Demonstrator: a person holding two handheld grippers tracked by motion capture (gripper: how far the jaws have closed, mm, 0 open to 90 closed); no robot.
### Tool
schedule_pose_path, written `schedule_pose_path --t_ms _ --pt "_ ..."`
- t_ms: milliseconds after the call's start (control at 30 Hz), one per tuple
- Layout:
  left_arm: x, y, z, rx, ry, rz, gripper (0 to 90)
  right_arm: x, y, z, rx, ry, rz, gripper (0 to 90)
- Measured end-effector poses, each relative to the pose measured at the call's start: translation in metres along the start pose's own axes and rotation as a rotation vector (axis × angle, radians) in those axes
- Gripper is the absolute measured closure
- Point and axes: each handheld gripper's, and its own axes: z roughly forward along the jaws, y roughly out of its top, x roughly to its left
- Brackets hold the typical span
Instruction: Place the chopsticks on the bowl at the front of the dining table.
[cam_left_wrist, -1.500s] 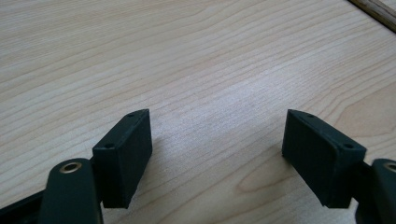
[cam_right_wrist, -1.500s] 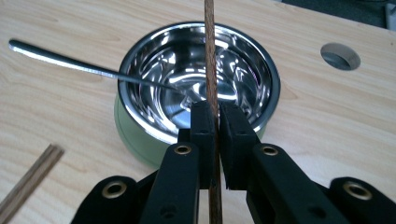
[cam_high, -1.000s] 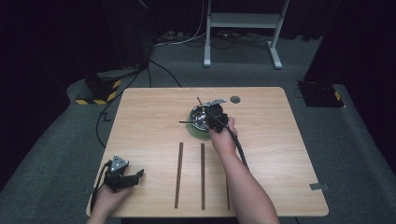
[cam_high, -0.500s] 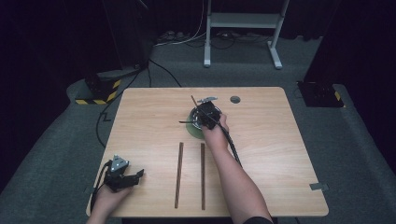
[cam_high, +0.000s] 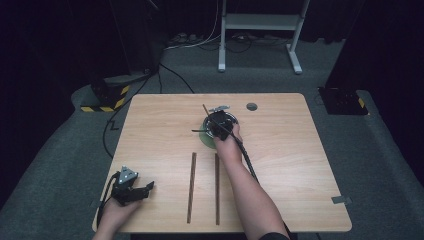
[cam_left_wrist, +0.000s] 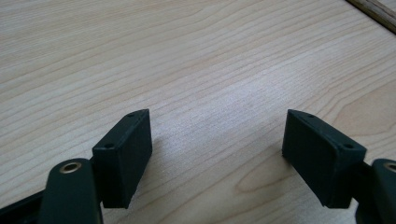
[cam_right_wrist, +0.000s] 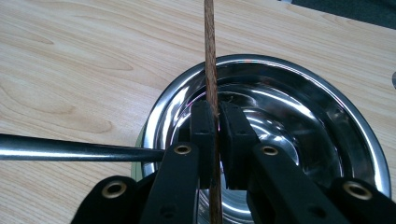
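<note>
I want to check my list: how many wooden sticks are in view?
3. Two sticks lie side by side on the table, left stick and right stick; third stick is clamped in the right gripper over the bowl.

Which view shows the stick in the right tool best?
The right gripper view: the stick runs up the frame, clamped between the right tool's pads above the metal bowl. In the high view it is a thin line poking out past the hand. The left gripper view shows bare table.

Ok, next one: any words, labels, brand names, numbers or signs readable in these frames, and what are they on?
None can be read. The table, the steel bowl, the wooden sticks and both grippers carry no lettering. The yellow-and-black hazard stripes on the floor are a pattern, not text.
</note>
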Motion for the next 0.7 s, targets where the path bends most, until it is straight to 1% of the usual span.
schedule_pose_path --t_ms 100,267,300,400,433,500,667,700 --pt "0.0 0.0 0.0 0.0 0.0 0.0 24.2 0.001 -0.001 0.0 0.003 -0.002 0.011 84.5" --pt "0.0 0.0 0.0 0.001 0.0 0.0 24.3 0.0 -0.002 0.002 0.001 -0.009 0.005 84.4" --pt "0.0 0.0 0.0 0.001 0.0 0.0 24.3 0.001 -0.002 0.002 0.006 -0.004 0.01 84.3" --pt "0.0 0.0 0.0 0.001 0.001 0.0 24.3 0.002 -0.003 0.002 -0.001 -0.002 0.01 83.7" --pt "0.0 0.0 0.0 0.001 0.0 0.0 24.3 0.002 -0.003 0.002 0.004 0.007 0.01 83.6" --pt "0.0 0.0 0.0 0.002 0.001 0.0 24.2 0.003 -0.003 0.001 -0.004 0.003 0.007 78.1" --pt "0.0 0.0 0.0 0.001 0.0 0.0 24.2 0.0 0.0 -0.006 -0.01 0.005 0.015 74.1" --pt "0.0 0.0 0.0 0.002 0.0 0.0 24.2 -0.002 0.001 -0.012 -0.021 0.006 0.02 73.8"
